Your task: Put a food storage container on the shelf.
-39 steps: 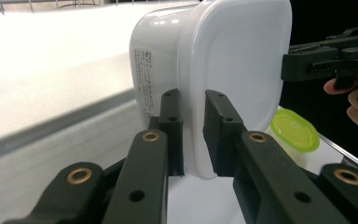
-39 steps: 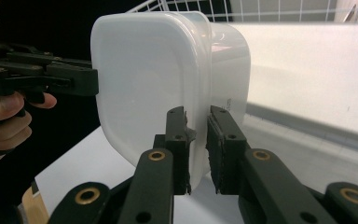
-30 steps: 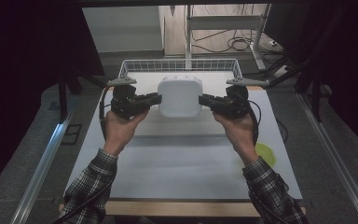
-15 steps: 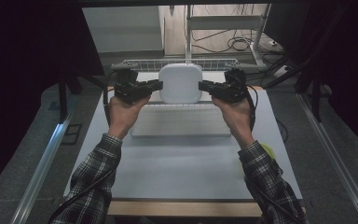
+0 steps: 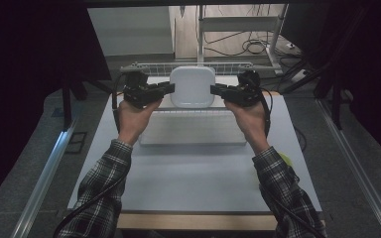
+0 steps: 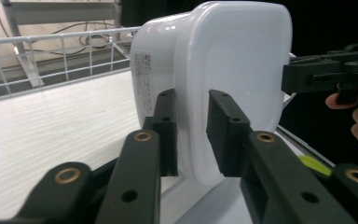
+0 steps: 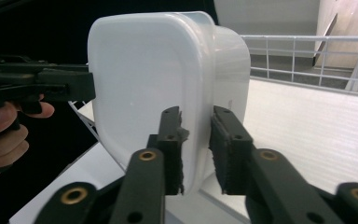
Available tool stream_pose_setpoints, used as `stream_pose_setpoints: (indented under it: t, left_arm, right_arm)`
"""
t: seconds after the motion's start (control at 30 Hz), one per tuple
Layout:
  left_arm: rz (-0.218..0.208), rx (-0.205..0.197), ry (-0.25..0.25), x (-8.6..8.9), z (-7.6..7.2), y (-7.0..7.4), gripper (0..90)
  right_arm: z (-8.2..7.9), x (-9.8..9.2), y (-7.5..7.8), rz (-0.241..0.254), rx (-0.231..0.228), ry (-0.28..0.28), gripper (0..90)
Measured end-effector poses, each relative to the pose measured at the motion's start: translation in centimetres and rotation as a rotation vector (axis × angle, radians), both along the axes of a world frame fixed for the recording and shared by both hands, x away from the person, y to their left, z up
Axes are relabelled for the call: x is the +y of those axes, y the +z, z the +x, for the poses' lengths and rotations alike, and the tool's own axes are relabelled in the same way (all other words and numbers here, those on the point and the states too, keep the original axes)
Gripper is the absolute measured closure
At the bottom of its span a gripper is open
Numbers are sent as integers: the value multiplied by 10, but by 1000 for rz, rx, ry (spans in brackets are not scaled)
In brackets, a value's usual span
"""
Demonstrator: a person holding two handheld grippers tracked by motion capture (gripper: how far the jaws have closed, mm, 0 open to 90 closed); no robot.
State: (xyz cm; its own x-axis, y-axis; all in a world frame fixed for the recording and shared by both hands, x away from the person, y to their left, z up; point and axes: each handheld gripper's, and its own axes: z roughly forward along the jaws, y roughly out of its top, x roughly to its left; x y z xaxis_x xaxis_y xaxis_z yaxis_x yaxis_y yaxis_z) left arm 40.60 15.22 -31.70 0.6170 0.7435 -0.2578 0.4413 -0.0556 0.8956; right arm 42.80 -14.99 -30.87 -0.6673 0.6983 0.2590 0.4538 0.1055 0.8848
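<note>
Release step: white container (image 5: 192,87) set on edge at the wire basket (image 5: 144,68). Left tool (image 6: 192,135) and right tool (image 7: 196,151) – 2 sets of jaws just opening, rim between them, pads barely clear. Next: draw both back without tipping it.

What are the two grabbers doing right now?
Left gripper: opening, white rounded plastic container's rim between its jaws.
Right gripper: opening, same rim between its jaws.

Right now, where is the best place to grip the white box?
Grip the white box by its lid rim at two opposite sides, coming in level. It stands on edge, so both rims face outward; left gripper and right gripper straddle them.
</note>
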Motion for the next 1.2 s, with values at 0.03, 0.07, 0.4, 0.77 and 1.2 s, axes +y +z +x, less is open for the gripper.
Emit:
stream_pose_setpoints:
  t: [0.03,0.07,0.4,0.77,1.2]
  left_arm:
    - [2,-6,2,-1,0,0,667]
    - [4,-13,4,-2,0,-1,648]
    - [59,-38,43,-9,7,-6,583]
    - [82,-35,71,-8,16,-10,520]
    - [65,-25,69,-7,27,-8,477]
  right_arm:
    - [1,1,0,3,-2,1,714]
    - [1,2,0,0,-1,1,697]
    - [9,9,-3,-47,-15,-18,661]
    - [15,11,-4,-55,-12,-21,597]
    - [24,17,-1,-95,-51,-87,536]
